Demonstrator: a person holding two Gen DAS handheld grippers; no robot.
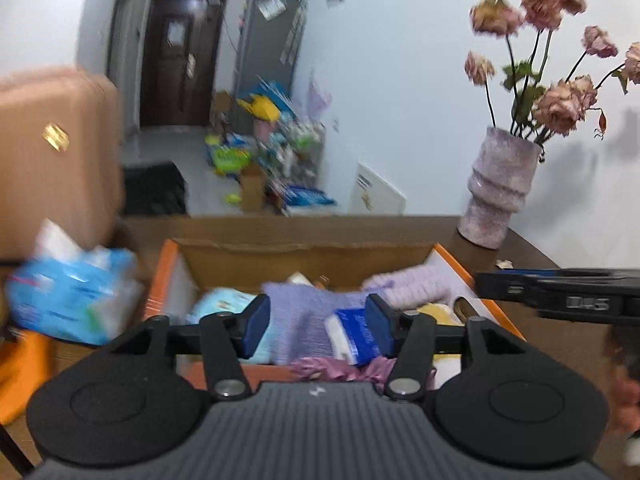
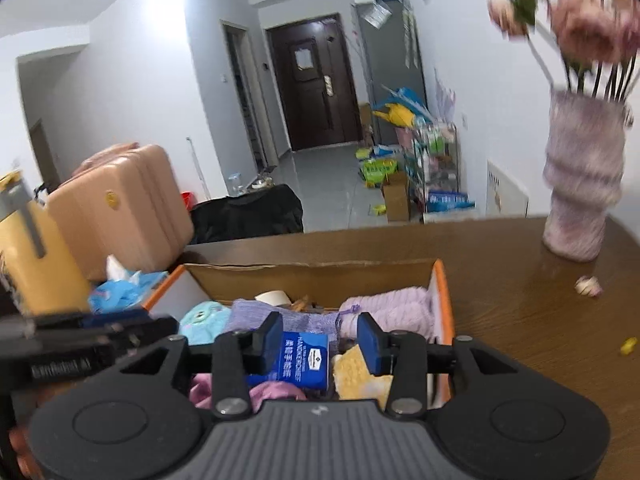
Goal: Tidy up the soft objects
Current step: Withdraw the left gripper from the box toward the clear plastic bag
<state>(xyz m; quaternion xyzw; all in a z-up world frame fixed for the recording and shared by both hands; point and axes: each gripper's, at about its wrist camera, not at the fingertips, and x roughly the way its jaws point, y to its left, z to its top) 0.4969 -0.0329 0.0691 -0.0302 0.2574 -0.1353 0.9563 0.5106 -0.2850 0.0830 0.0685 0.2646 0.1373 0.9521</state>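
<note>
Brown table (image 2: 500,320) with an orange-rimmed box (image 2: 444,304) of soft things.
Vase (image 2: 580,188) far right, tissue pack (image 1: 72,296) left; left gripper (image 1: 318,326) and right gripper (image 2: 320,342) both spread, holding nothing.

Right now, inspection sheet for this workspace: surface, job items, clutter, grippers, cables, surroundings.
Surface: brown wooden table.
Job's things: open cardboard box with orange edges holds a blue handkerchief pack, lilac knit cloth, fuzzy lilac item, yellow cloth, teal plush, pink fabric.
Clutter: blue tissue pack left of the box; small scraps on the table near the vase of dried pink flowers.
Grippers: left gripper open above the box, empty; right gripper open above the box, empty.
Cables: nothing seen.
Surroundings: pink suitcase, dark door, grey cabinet, floor clutter.
</note>
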